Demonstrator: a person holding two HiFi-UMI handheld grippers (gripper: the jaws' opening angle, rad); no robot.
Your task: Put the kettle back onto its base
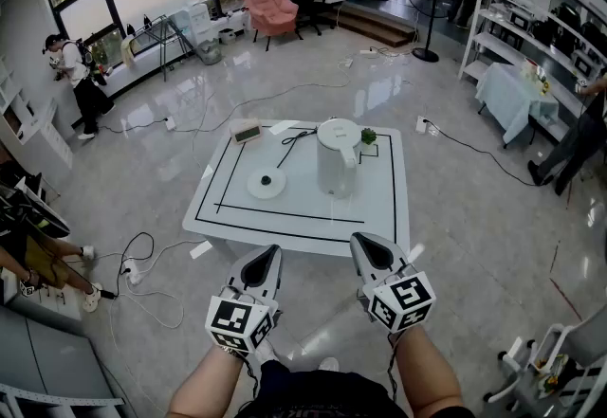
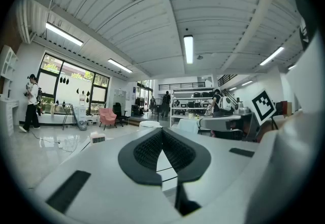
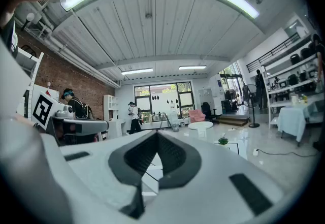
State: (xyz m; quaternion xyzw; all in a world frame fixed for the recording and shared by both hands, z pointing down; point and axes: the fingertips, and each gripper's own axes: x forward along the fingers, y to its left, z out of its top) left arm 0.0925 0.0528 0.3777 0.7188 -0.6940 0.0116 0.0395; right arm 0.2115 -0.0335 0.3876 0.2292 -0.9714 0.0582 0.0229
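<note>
- Kettle (image 1: 339, 157) stands upright on a low white table (image 1: 303, 203), right of centre, lid on, inside the black line that rings the top.
- Base (image 1: 266, 182) – a round white disc – lies flat to the kettle's left, near it but apart, with nothing on it; a dark cord (image 1: 292, 139) runs from it toward the far edge.
- Small clock (image 1: 248, 133) sits at the far left of the table, and a tiny green plant (image 1: 369, 136) sits just beyond the kettle.
- Left gripper (image 1: 269, 255) and right gripper (image 1: 364, 244) hang side by side over the glossy floor, short of the table's near edge, both pointing level at it.
- Each gripper's own view shows its dark pads pressed together at the tip with nothing between them – both are closed and empty.
- Person (image 1: 74, 75) stands by the windows at far left; a pink chair (image 1: 270, 9) sits further back.
</note>
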